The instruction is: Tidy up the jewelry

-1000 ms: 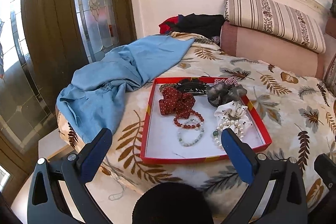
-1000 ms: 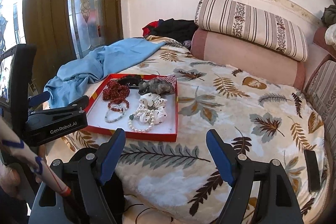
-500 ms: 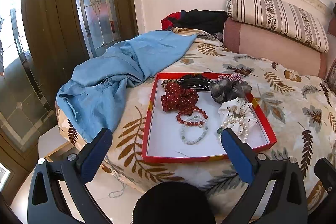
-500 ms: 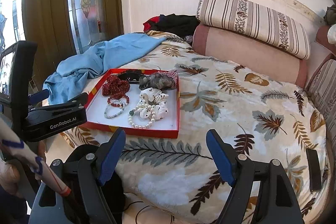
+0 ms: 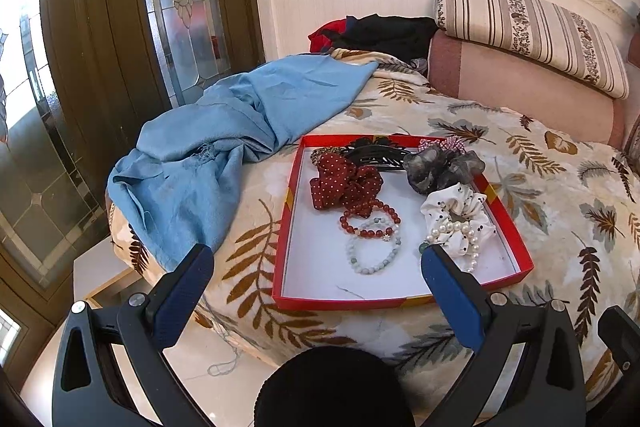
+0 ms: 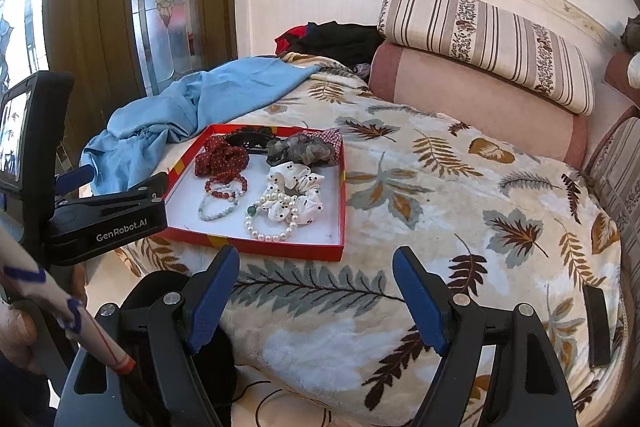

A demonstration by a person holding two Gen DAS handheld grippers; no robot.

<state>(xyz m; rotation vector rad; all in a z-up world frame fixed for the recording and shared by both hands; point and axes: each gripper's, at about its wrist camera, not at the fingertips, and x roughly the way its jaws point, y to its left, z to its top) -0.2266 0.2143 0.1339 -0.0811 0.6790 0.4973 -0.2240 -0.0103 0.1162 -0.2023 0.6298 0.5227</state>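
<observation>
Both claws are being held wide apart with nothing gripped in them. Just ahead of the left claw (image 5: 316,267), a red tray (image 5: 286,223) is being kept on a bed with a leaf blanket (image 5: 560,195). Inside the tray, a pale bead bracelet (image 5: 372,251) is being seen closest to that claw, with a red bead bracelet (image 5: 370,219) touching it farther out. A pearl necklace (image 5: 460,235) is being draped over a white scrunchie (image 5: 460,215) close to the claw's right finger. Farther back, a red dotted bow (image 5: 344,185), a grey scrunchie (image 5: 440,167) and a black hair clip (image 5: 376,155) are being kept. A blue cloth (image 5: 224,147) is being left ahead and to the left, beside the tray. The right claw (image 6: 316,291) is being held over the blanket, with the tray ahead and to its left.
</observation>
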